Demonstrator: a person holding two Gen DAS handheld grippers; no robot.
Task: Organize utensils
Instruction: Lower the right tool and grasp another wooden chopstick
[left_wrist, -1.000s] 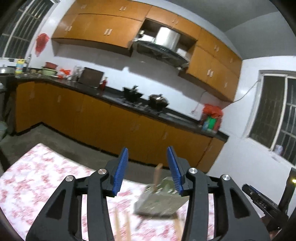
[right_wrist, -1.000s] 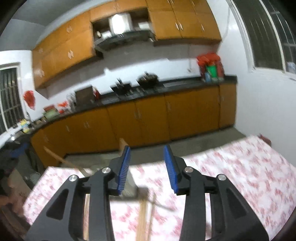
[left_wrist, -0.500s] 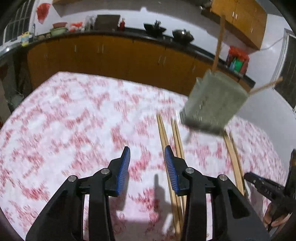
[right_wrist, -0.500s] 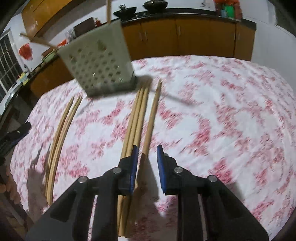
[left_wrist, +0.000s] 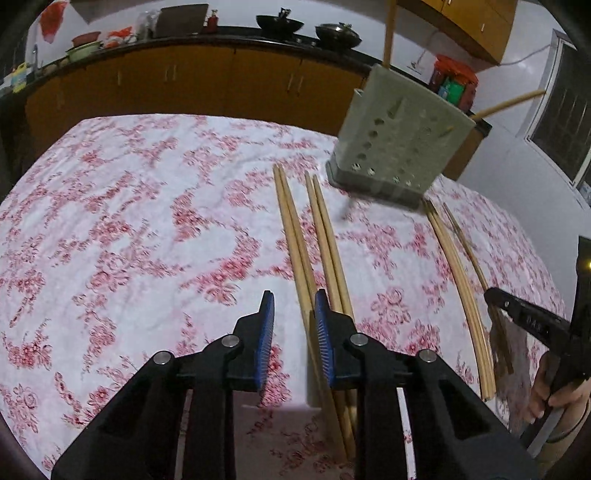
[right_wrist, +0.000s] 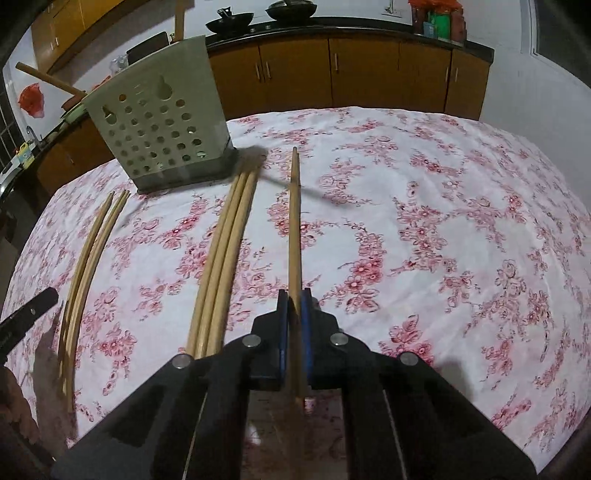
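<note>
Pinching a single wooden chopstick, the right gripper has its blue fingers drawn in tight against the stick's sides; the stick runs away from them toward the grey perforated utensil holder and ends short of it, a little to the holder's right. Just left of that stick, three more chopsticks lie side by side on the floral cloth, their far tips almost at the holder's base. Well to the left, another thin pair lies with its far ends near the holder's left corner.

The left gripper is closing — its fingers are partly open, with one chopstick of the middle bundle running up between them, close against the right-hand pad; whether the pads press on it I cannot tell. Its neighbours lie just to its right, all pointing toward the holder.

The holder stands on the cloth-covered counter at the far end of the sticks, with two sticks already in it — one upright, one leaning out sideways. Beyond it run orange kitchen cabinets.
</note>
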